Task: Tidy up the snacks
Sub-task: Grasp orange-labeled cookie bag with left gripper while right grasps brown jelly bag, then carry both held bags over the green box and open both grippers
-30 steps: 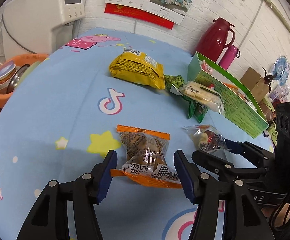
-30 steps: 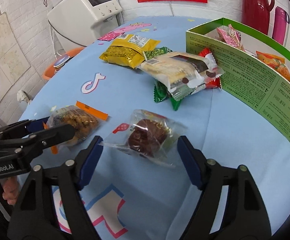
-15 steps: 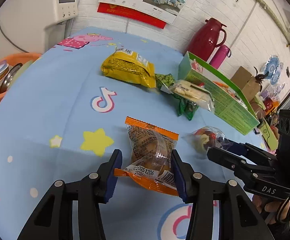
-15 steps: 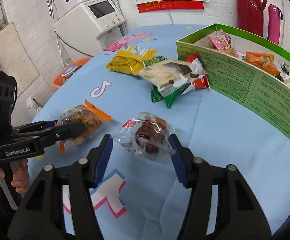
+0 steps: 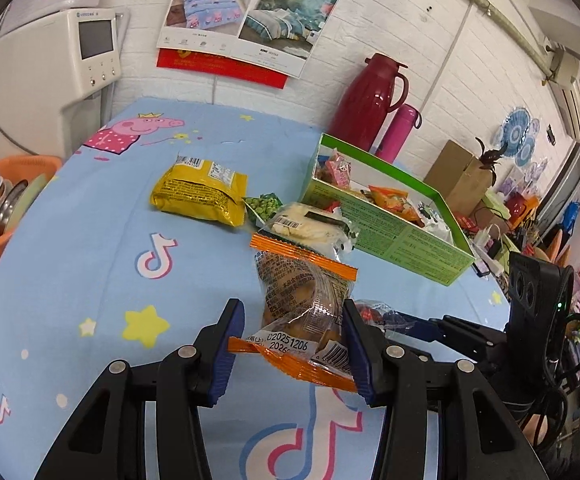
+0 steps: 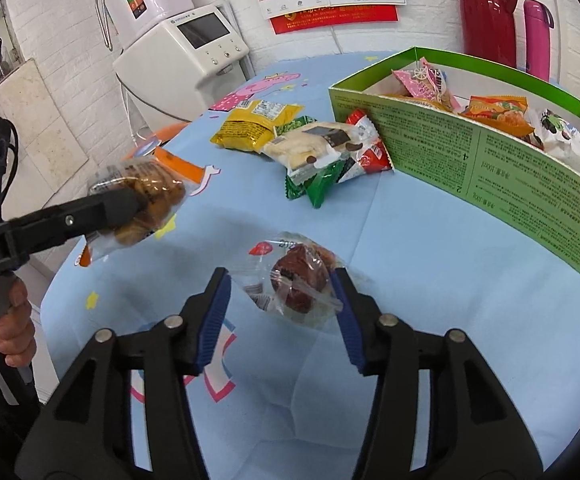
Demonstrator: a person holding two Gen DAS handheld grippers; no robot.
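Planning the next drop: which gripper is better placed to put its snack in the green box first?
Probably right. The right gripper, holding the brown cake packet, faces the green box directly. The left gripper with the orange-edged packet sits farther out.

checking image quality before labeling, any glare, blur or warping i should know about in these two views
Left wrist: strong fisheye bending, dark corners; glare on the orange-edged snack pack wrapper, though its date print reads sharply; the far right edge is smeared. Right wrist: same warping curves the green box; glare on the clear-wrapped brown cake; soft shadows on the blue tablecloth.
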